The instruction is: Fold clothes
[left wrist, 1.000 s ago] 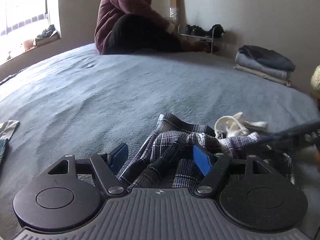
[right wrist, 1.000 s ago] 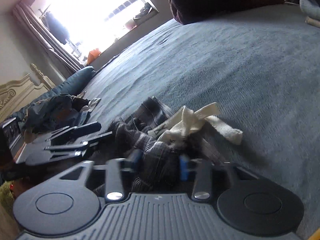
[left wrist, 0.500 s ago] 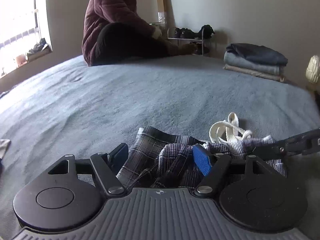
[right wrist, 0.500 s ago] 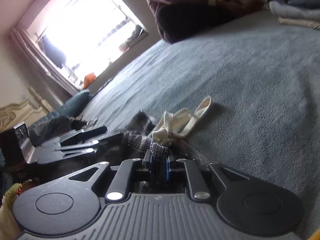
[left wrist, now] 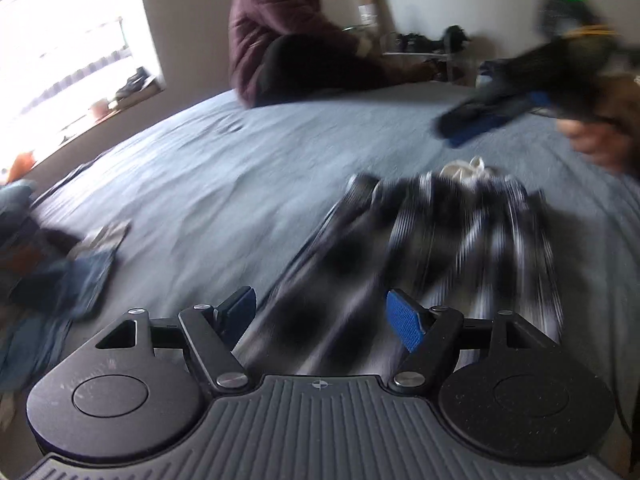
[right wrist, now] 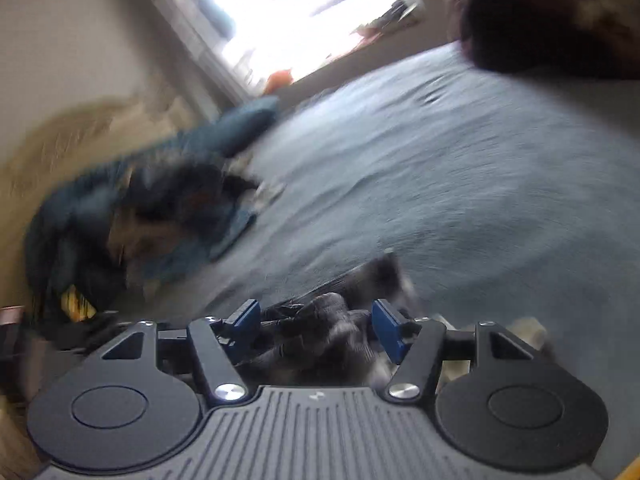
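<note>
A black-and-white plaid garment (left wrist: 432,240) with a white drawstring (left wrist: 464,168) lies rumpled on the grey-blue bed cover (left wrist: 240,168), blurred by motion. My left gripper (left wrist: 322,316) is open just above its near edge, and the cloth is not pinched. In the left wrist view my right gripper (left wrist: 476,124) hangs above the bed beyond the garment, with a hand (left wrist: 596,148) holding it. The right wrist view shows the right gripper (right wrist: 316,322) open, with a bunch of the plaid garment (right wrist: 332,320) showing in the gap between its blue pads; contact is unclear.
A person in a maroon jacket (left wrist: 280,32) sits at the bed's far edge near a shoe rack (left wrist: 424,44). A heap of blue and dark clothes (left wrist: 52,280) lies at the left, also seen as the heap (right wrist: 140,220) beside a blue pillow (right wrist: 244,128).
My right gripper was shut on the plaid cloth and has opened, letting it go. Both cameras have swung and the views are now blurred. The left gripper stays open.
</note>
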`<state>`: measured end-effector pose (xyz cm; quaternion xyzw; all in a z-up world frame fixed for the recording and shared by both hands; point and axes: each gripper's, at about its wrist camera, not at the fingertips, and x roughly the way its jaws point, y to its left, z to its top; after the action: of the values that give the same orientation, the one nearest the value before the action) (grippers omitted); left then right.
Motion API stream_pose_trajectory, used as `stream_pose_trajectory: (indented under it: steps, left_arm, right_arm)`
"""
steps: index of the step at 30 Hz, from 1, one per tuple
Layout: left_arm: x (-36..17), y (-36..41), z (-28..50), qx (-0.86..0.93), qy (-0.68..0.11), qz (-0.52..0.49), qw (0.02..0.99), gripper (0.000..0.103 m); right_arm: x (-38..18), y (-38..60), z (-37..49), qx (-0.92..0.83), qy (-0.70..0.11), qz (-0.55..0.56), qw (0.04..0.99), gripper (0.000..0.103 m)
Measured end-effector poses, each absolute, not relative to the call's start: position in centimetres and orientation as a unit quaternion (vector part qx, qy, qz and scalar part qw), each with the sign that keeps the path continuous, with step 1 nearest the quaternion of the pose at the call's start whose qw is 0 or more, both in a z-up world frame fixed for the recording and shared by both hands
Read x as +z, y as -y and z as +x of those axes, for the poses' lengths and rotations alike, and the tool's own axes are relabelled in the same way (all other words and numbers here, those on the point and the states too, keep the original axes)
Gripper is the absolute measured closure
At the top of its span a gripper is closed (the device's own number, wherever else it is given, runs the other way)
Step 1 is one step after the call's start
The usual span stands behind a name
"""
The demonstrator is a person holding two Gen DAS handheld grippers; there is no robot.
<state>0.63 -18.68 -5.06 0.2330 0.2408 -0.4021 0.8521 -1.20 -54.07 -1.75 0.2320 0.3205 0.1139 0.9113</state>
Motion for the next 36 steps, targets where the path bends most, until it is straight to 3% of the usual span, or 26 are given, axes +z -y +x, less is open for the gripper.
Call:
stream_pose_trajectory:
  steps: [8, 19, 21, 22, 25, 36]
  left_arm:
    - [-5.5, 9.3, -2.2, -0.309, -0.277, 0.14, 0.899, 0.03]
    - [-6.7, 4.5, -4.2, -0.258, -0.28, 0.07, 0.922, 0.03]
    - [-7.1, 4.3, -4.0, -0.257, -0.282, 0.063, 0.922, 0.03]
    - [-7.4, 4.3, -4.0, -0.255, -0.284, 0.063, 0.922, 0.03]
    - [-8.5, 4.4, -3.6, -0.254, -0.298, 0.059, 0.918, 0.03]
    - [-9.7, 4.2, -1.6, -0.233, -0.304, 0.064, 0.921, 0.03]
  right_arm:
    - [-6.4, 52.7, 6.9, 0.149, -0.441, 0.197, 0.863, 0.042]
    - [-6.1, 50.9, 6.3, 0.136, -0.471, 0.145, 0.859, 0.043]
    - [-6.2, 50.7, 6.3, 0.125, -0.466, 0.145, 0.864, 0.053]
    - [-6.1, 50.5, 6.0, 0.116, -0.456, 0.139, 0.872, 0.067]
    - [-4.8, 49.7, 4.7, 0.103, -0.411, 0.124, 0.897, 0.085]
    - [-3.7, 49.7, 4.5, 0.069, -0.335, 0.102, 0.934, 0.087]
